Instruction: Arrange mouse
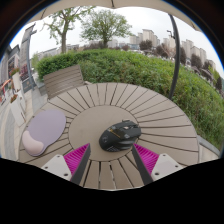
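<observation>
We see black mouse (120,135) on round slatted table (150,105), just ahead of fingers (80,158), centred between them. Our gripper (112,160) spread apart, touching nothing. Grey mouse pad (44,128) off left.

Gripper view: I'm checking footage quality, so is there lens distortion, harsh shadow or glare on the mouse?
Gripper view: strong fisheye bending, the slatted round table and horizon curve; soft overcast daylight, no hard shadows; the black mouse shows a faint sheen, sitting just ahead of the open tongs.
</observation>
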Tool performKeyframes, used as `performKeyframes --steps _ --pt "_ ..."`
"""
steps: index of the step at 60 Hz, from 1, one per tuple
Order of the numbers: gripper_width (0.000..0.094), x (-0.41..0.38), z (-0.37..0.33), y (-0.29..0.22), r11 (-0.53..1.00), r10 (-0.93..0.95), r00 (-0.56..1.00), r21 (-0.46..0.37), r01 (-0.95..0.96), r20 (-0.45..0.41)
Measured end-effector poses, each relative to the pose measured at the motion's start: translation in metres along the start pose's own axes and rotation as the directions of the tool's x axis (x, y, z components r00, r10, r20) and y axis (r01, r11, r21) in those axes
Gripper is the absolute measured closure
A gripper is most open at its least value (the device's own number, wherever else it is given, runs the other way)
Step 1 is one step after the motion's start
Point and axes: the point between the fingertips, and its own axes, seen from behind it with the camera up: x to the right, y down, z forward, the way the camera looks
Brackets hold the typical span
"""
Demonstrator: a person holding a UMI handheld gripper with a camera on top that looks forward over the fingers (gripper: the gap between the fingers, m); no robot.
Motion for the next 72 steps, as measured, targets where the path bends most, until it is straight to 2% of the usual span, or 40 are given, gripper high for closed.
performKeyframes --steps 10,42,56,59,62,72 --pt "0.0071 -0.002 0.028 0.001 1.0 0.01 1.0 -0.025 -0.01 0.009" --pt "0.0074 -0.006 0.085 -0.044 0.998 -0.039 0.998 -0.051 0.042 0.059" --pt "0.0083 -0.013 0.103 -0.055 0.997 -0.005 0.997 -0.074 0.011 0.08" --pt "0.0125 -0.012 0.108 -0.053 0.996 -0.002 0.998 -0.089 0.008 0.07" --pt "0.0266 -0.006 0.111 -0.054 0.996 -0.01 0.999 -0.088 0.013 0.039" --pt "0.0401 -0.007 0.115 -0.059 0.994 -0.048 0.998 -0.095 0.052 0.041"
